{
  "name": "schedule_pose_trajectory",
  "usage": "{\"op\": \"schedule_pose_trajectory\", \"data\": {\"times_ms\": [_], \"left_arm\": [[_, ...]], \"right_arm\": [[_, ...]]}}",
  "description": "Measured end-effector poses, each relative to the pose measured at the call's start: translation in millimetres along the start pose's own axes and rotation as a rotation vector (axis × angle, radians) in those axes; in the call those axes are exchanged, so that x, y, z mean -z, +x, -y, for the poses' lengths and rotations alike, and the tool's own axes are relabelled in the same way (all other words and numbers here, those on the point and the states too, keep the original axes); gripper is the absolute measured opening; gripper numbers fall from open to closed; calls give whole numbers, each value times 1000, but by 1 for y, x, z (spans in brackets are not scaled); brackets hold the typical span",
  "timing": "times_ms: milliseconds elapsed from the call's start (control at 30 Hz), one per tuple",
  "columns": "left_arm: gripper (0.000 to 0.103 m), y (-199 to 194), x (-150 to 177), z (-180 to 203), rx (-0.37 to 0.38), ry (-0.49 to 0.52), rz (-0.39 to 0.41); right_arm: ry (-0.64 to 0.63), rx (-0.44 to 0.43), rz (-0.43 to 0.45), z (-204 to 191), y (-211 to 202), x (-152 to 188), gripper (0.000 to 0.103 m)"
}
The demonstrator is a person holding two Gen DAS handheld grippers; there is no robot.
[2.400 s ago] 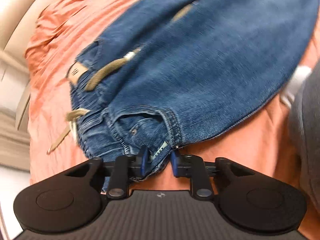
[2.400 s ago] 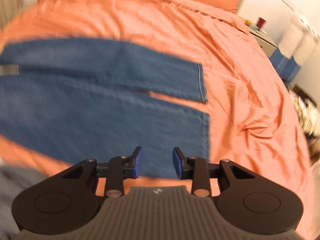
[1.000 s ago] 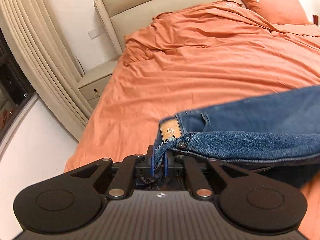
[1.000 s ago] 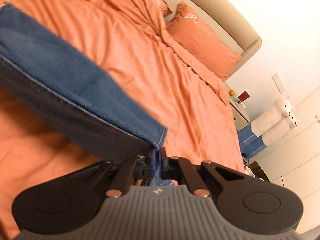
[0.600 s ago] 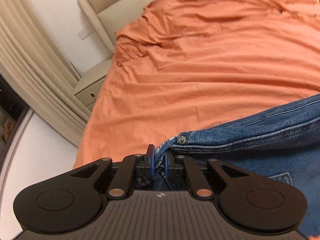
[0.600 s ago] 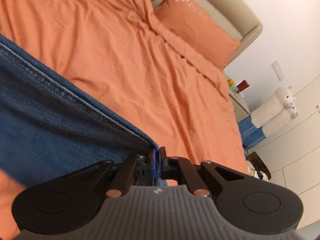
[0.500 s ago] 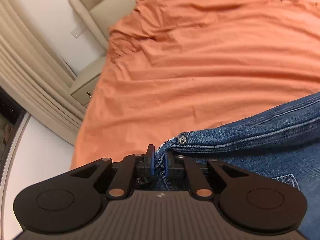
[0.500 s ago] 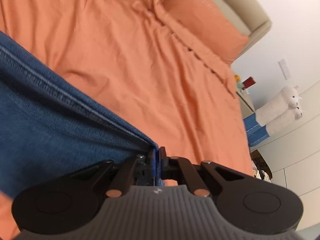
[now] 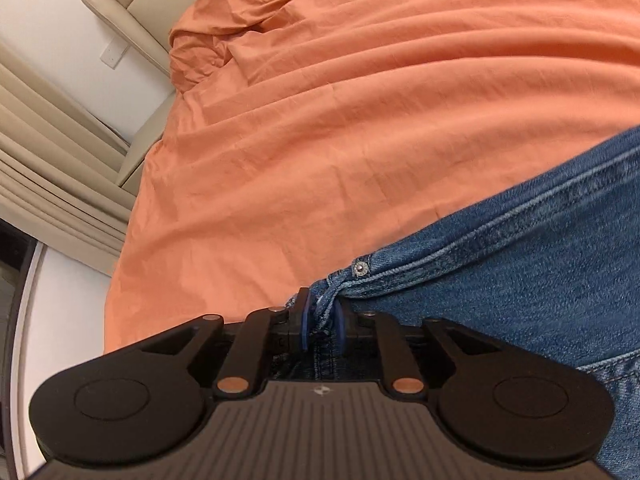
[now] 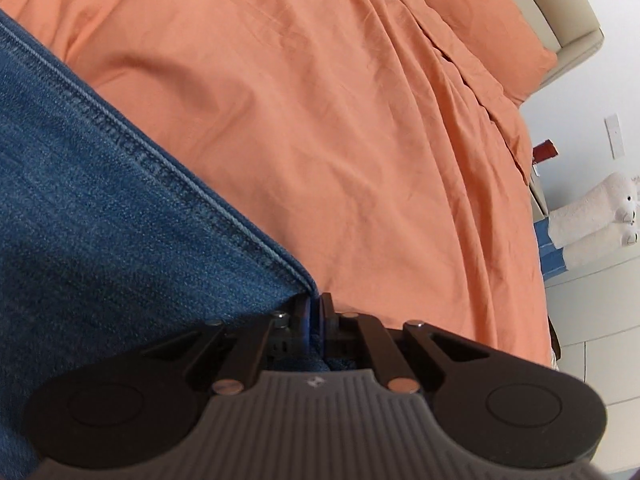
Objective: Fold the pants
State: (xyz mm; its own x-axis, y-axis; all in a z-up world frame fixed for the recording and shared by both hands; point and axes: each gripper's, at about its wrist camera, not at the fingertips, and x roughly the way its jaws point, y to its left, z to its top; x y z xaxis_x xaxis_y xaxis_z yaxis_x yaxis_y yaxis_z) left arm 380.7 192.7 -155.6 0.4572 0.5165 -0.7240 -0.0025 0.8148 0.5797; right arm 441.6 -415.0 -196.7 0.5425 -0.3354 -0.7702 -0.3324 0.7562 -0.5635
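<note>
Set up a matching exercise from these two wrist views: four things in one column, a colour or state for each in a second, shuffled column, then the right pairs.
Column one:
1. left gripper
2. right gripper
3. bed sheet
4. plush toy

Column two:
A. white, beside the bed
B. clamped on the jeans at the hem corner
C. orange and wrinkled
D. jaws opening, waistband denim between them

Pairs: 1-D, 2-B, 3-C, 4-A

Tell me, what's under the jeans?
The orange bedsheet spreads out around the jeans, so they seem to lie on it. Whatever is directly beneath the denim is covered and cannot be seen.
</note>
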Motion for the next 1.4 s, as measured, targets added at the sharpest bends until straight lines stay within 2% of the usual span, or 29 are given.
{"op": "schedule_pose_trajectory", "data": {"times_ms": [100, 133, 167, 200, 233, 367, 467, 567, 700, 767, 867, 1000, 1100, 1167, 1200, 1233, 1267, 1300, 1367, 1400], "left_arm": [[29, -8, -2, 4, -35, 47, -3], [50, -11, -3, 5, -45, 66, -4], [86, -14, -4, 5, -68, 80, -1], [94, -19, -4, 2, -94, 82, 14], [96, -25, -4, -2, -100, 80, 31], [96, -51, -2, -27, -29, -19, 39], [92, -70, 13, -59, 58, -157, 47], [91, -84, 43, -93, 153, -327, 47], [90, -91, 100, -134, 255, -586, 51], [89, -87, 125, -147, 305, -706, 52], [87, -80, 169, -152, 306, -874, 117], [87, -48, 208, -153, 457, -1110, 131], [83, -21, 229, -153, 496, -1282, 134], [80, -2, 240, -149, 568, -1383, 129], [78, 6, 249, -147, 609, -1441, 142], [70, 12, 250, -145, 626, -1473, 156], [58, 15, 250, -144, 638, -1482, 164], [54, 18, 247, -145, 645, -1483, 163], [31, 15, 235, -149, 608, -1443, 159], [29, 7, 229, -152, 578, -1389, 172]], "right_arm": [[24, 12, -1, 0, -8, 0, 1], [27, 17, -2, 0, -12, 2, 7], [32, 24, -4, 0, -17, 2, 15], [39, 35, -2, 1, -23, 3, 36], [51, 48, 6, 2, -30, 4, 49], [124, 36, 32, 10, -61, 8, 50], [232, 2, 40, 11, -87, 9, 50], [369, -155, 79, 2, -120, 13, 51], [420, -285, 109, -37, -155, 18, 51], [424, -334, 117, -59, -165, 18, 51], [427, -402, 131, -94, -179, 17, 51], [478, -466, 161, -125, -186, 18, 52], [524, -503, 167, -140, -186, 21, 52], [543, -495, 190, -144, -187, 23, 52], [545, -488, 199, -144, -185, 23, 52], [546, -475, 209, -147, -186, 24, 52], [548, -465, 214, -149, -186, 24, 52], [554, -459, 215, -148, -183, 24, 52], [567, -453, 203, -145, -178, 23, 52], [576, -446, 197, -145, -179, 23, 52]]}}
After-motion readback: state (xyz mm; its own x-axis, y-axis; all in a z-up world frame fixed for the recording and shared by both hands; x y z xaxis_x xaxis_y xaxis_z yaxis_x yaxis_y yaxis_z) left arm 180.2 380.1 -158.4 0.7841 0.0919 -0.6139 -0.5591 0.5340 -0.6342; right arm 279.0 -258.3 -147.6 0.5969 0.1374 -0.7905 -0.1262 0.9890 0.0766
